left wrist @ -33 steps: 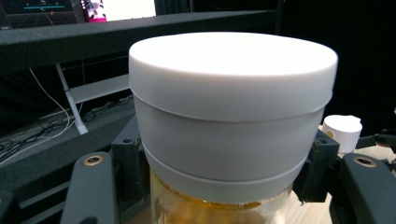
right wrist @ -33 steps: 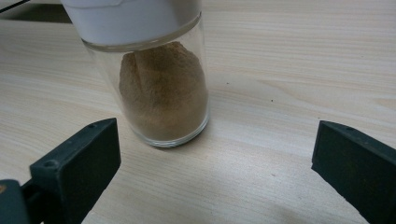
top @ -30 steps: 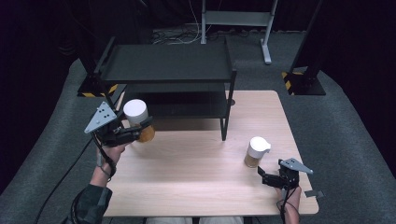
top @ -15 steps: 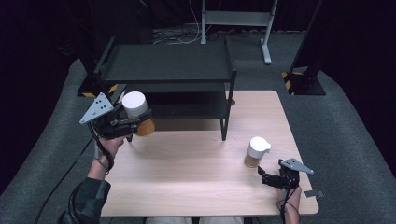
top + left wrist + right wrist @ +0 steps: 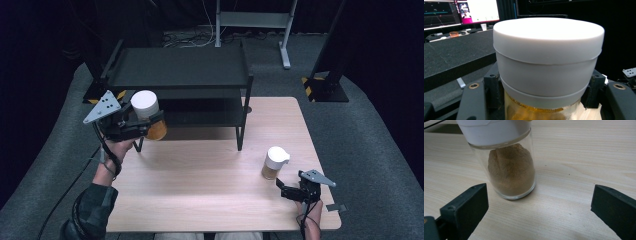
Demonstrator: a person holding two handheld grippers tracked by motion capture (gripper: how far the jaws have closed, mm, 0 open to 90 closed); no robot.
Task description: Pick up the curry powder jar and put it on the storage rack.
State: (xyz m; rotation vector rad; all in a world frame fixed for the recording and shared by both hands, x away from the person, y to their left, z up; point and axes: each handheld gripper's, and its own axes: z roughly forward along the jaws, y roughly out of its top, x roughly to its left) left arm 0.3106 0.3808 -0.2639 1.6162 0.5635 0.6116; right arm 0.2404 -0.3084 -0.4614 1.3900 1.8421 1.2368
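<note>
Two jars are sharing the bench (image 5: 200, 190) with a black two-tier shelf (image 5: 180, 70) standing at twelve o'clock. The left tool (image 5: 142, 125) is clamping the amber jar (image 5: 156, 129) below its white lid (image 5: 547, 50), holding it off the bench's nine o'clock edge, beside the shelf's leg. Glass, probably heavy and slippery; gripping under the lid suits. The right tool (image 5: 283, 189), jaws apart, is waiting at five o'clock near the powder jar (image 5: 511, 172), with open room around.
</note>
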